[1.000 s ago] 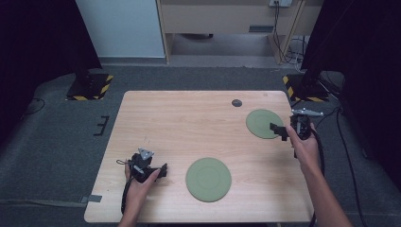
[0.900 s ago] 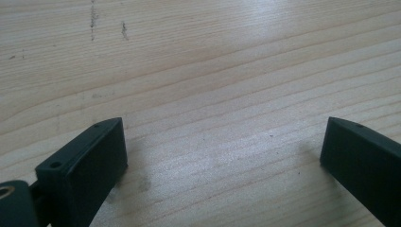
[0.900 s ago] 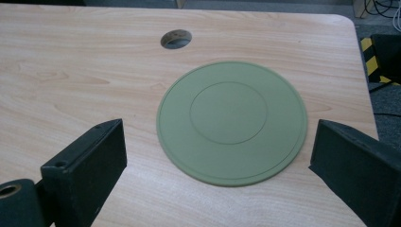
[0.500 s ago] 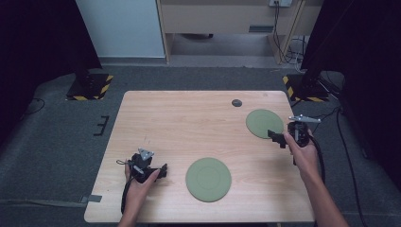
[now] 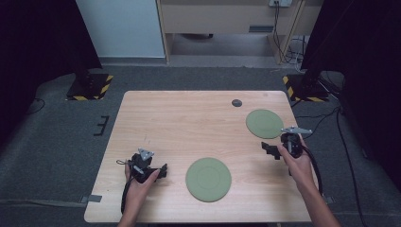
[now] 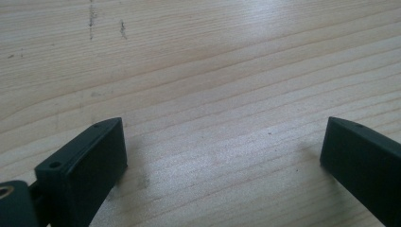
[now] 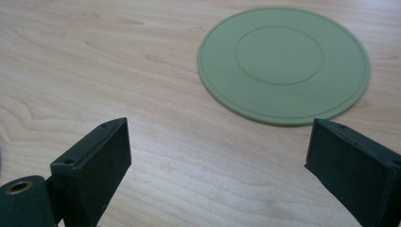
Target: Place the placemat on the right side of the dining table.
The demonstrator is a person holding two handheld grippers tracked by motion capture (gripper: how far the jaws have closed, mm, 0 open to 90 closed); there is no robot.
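Two flat round green mats lie on the wooden table (image 5: 156,118): a larger one (image 5: 208,178) near the front middle and a smaller one (image 5: 264,123) at the far right. My right gripper (image 5: 268,149) sits just in front of the smaller mat, pointing left, open and holding nothing. In the right gripper view its jaws (image 7: 217,165) stand wide apart over bare wood, with a green mat (image 7: 283,64) ahead and to the right. My left gripper (image 5: 161,171) rests at the front left, left of the larger mat, open, jaws (image 6: 222,156) wide over bare wood.
A small dark disc (image 5: 236,102) lies near the table's far edge. Black stands with yellow-striped bases (image 5: 90,85) flank the table on the grey floor. Cables (image 5: 331,118) trail off to the right.
My right gripper has drawn back toward the person and slightly left, off the near edge of the smaller mat. The left gripper has not moved.
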